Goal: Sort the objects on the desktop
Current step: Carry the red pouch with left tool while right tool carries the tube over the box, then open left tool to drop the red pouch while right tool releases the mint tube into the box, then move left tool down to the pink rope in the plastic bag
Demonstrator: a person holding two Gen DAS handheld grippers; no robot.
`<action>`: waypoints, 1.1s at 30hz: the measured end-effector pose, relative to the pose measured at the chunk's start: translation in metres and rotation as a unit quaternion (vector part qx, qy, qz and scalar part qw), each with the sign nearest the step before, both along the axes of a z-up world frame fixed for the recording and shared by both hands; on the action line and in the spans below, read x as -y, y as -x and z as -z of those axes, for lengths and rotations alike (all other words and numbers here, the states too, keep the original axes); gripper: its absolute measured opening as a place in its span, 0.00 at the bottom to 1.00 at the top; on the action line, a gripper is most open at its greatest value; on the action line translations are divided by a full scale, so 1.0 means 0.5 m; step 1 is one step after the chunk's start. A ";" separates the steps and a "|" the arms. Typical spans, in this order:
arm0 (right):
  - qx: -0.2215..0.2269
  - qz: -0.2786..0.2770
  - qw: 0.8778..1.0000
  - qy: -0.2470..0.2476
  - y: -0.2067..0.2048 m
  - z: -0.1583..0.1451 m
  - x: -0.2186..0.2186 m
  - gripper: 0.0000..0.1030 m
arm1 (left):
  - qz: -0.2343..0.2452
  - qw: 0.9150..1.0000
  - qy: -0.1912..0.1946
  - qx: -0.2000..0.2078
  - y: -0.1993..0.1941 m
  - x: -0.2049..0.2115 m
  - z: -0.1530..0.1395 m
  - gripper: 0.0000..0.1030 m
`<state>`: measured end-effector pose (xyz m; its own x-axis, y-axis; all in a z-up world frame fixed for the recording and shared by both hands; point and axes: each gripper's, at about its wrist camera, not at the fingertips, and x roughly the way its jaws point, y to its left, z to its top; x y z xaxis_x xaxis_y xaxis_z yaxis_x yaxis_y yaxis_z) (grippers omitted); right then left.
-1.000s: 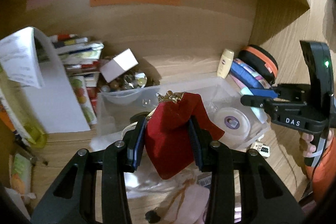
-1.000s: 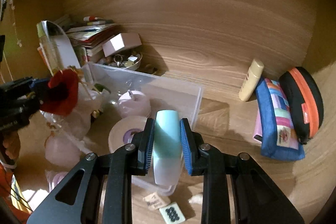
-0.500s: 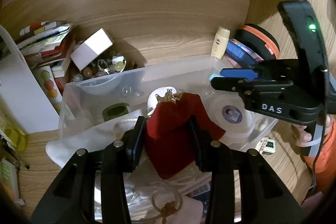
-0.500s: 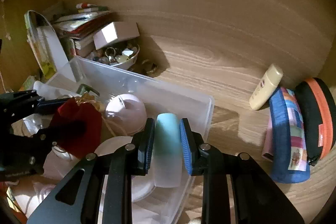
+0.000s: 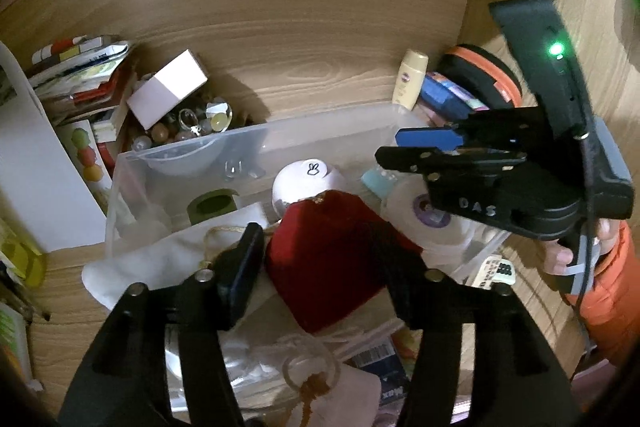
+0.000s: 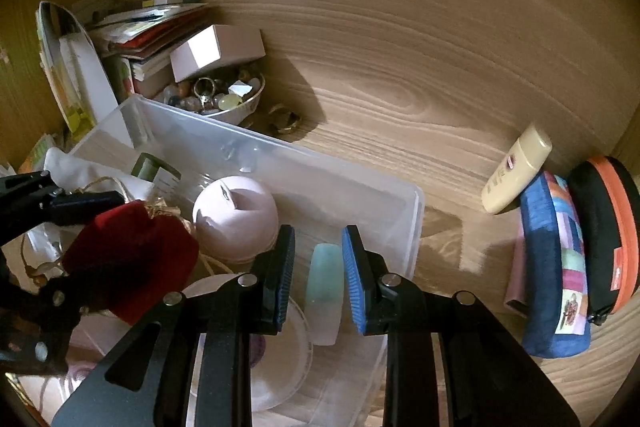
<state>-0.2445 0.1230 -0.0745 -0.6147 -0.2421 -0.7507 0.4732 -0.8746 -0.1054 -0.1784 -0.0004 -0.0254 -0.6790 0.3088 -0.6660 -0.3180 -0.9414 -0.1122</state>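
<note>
Nearest the left wrist camera, the left claw [image 5: 324, 267] is opening. A second ago its pads pinched the red velvet pouch [image 5: 332, 275]. Now the pouch sits between spread jaws with a gap showing on its 3 o'clock side, resting on the white cloth bags inside the clear bin [image 5: 180, 151]. I judge it delivered.

The right claw [image 6: 318, 275] stands narrow, barely wider than before, but the mint tube [image 6: 325, 291] it was clamping looks smaller and lower. There is daylight between it and the pad at 9 o'clock. The left view shows its mint end under the claw's lower finger, not between the two. It has most likely dropped into the bin, next to the tape roll [image 5: 424, 215] and at 4 o'clock from the pink domed case [image 6: 236, 219].

So both items appear sorted, and both claws should be free to lift out and fetch more.

Farther back on the counter [image 6: 400, 115] are things that may come next. A cream bottle [image 6: 516, 171] leans at 2 o'clock from the bin against a patchwork pouch [image 6: 556, 267]. A bowl of trinkets [image 6: 224, 99] sits at 11 o'clock, just behind the bin's far wall.
</note>
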 end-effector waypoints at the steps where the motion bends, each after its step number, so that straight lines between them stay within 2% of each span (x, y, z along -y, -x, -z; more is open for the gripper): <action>1: -0.003 0.002 1.000 -0.005 -0.002 -0.001 0.002 0.27 | 0.003 1.000 -0.001 -0.002 -0.003 0.000 -0.001 0.58; 2: -0.006 0.004 1.000 -0.009 -0.004 -0.003 0.003 0.31 | 0.005 1.000 -0.001 -0.005 -0.006 -0.001 -0.003 0.59; 4: -0.011 0.004 1.000 -0.005 -0.011 -0.009 0.003 0.47 | 0.006 1.000 0.001 -0.014 -0.013 -0.003 -0.007 0.61; 5: -0.013 0.003 1.000 -0.002 -0.016 -0.013 0.003 0.59 | 0.006 1.000 0.002 -0.018 -0.016 -0.003 -0.009 0.62; 6: -0.020 0.001 1.000 -0.001 -0.024 -0.017 0.003 0.66 | 0.006 1.000 0.003 -0.021 -0.017 -0.004 -0.011 0.62; 11: -0.037 0.003 0.999 -0.011 -0.055 -0.036 0.001 0.69 | 0.000 0.999 0.003 -0.035 -0.026 0.001 -0.020 0.62; 14: -0.044 0.014 0.999 -0.010 -0.072 -0.046 -0.012 0.80 | -0.009 0.999 0.004 -0.044 -0.032 0.005 -0.029 0.62; 18: -0.048 0.021 0.999 -0.003 -0.100 -0.057 -0.040 0.80 | -0.027 0.998 0.014 -0.055 -0.041 0.011 -0.038 0.71; 23: -0.037 0.024 0.999 0.001 -0.122 -0.054 -0.065 0.80 | -0.046 0.996 0.027 -0.069 -0.061 0.015 -0.049 0.75; 26: -0.035 0.030 0.999 0.002 -0.137 -0.051 -0.083 0.81 | -0.057 0.995 0.035 -0.078 -0.076 0.018 -0.055 0.85; 33: -0.024 0.051 0.998 0.011 -0.162 -0.046 -0.132 0.81 | -0.073 0.991 0.045 -0.099 -0.122 0.048 -0.080 0.85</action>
